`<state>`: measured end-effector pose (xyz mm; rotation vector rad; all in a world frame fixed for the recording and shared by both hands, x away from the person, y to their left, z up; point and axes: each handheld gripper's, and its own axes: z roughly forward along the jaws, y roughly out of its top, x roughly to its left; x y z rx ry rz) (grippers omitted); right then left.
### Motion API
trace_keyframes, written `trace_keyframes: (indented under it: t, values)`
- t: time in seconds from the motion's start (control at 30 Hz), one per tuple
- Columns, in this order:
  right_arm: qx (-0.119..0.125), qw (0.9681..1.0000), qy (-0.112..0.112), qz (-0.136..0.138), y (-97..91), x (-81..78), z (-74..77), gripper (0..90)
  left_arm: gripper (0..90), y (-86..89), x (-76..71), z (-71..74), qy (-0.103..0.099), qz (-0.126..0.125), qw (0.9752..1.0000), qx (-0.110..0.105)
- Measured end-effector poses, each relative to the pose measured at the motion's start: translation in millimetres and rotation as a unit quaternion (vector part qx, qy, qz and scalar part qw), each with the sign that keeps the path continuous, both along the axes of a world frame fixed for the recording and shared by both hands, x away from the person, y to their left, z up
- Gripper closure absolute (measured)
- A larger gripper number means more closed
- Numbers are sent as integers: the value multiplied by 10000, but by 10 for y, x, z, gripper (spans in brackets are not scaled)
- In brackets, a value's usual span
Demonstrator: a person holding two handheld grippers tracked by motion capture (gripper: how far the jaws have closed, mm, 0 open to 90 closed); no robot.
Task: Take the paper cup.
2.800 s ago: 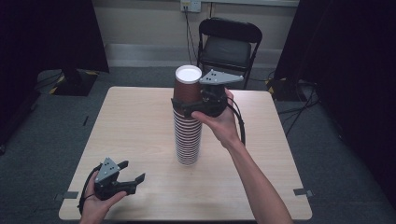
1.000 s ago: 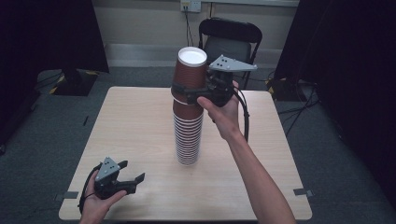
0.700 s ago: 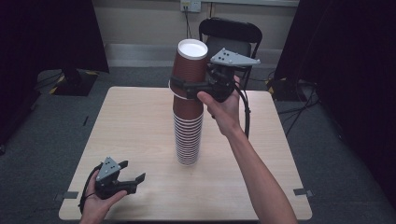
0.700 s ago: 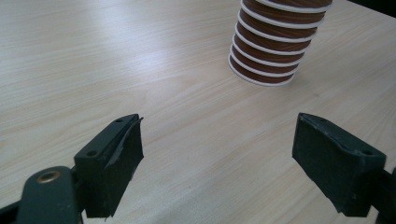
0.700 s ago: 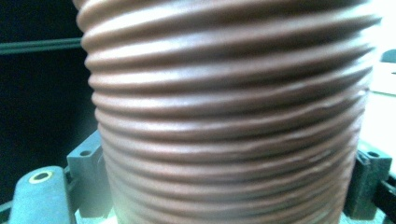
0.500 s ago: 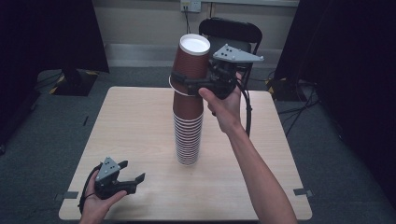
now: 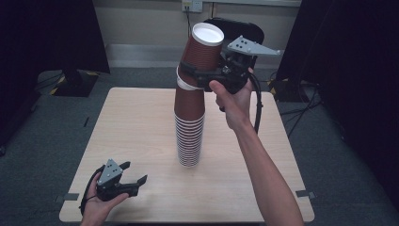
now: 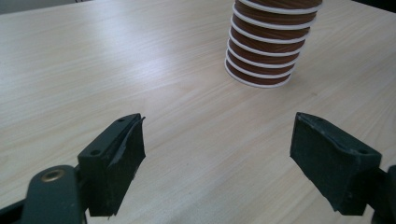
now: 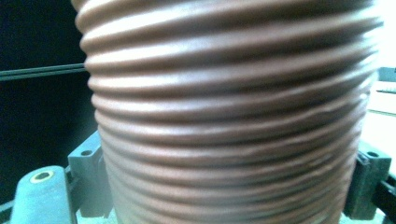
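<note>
A tall stack of upside-down brown paper cups (image 7: 189, 127) stands mid-table; its lowest white-rimmed cups (image 8: 268, 46) show in the left gripper view. My right gripper (image 7: 195, 77) is shut on the top cup (image 7: 200, 49), which is raised and tilted, its white rim hanging just over the stack's top. The ribbed wall of that cup (image 9: 233, 107) sits between the jaws of the right gripper (image 9: 229, 186). My left gripper (image 7: 134, 174) rests near the table's front left corner, open with nothing in it, and its jaws stand wide apart over bare wood (image 8: 217, 158).
The light wooden table (image 7: 131, 122) has bare room left and right of the stack. A black folding chair (image 7: 235, 28) stands behind the far edge. Dark curtains flank the room, and cables lie on the grey floor.
My right gripper has risen with the top cup, lifting it up the stack and tilting it. The left gripper has stayed put.
</note>
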<state>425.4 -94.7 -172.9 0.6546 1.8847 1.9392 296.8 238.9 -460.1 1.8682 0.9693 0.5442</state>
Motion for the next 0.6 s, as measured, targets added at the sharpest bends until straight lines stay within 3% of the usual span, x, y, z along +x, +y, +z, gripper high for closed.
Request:
trace_keyframes:
  t: [0.2,0.6]
  values:
    - [-42,9999,4,-144,-101,-8,8,134,162,20,16,-14,204,107,9997,-115]
    - [-129,9987,74,-485,-414,-38,-51,134,159,-1,5,2,111,21,9999,-126]
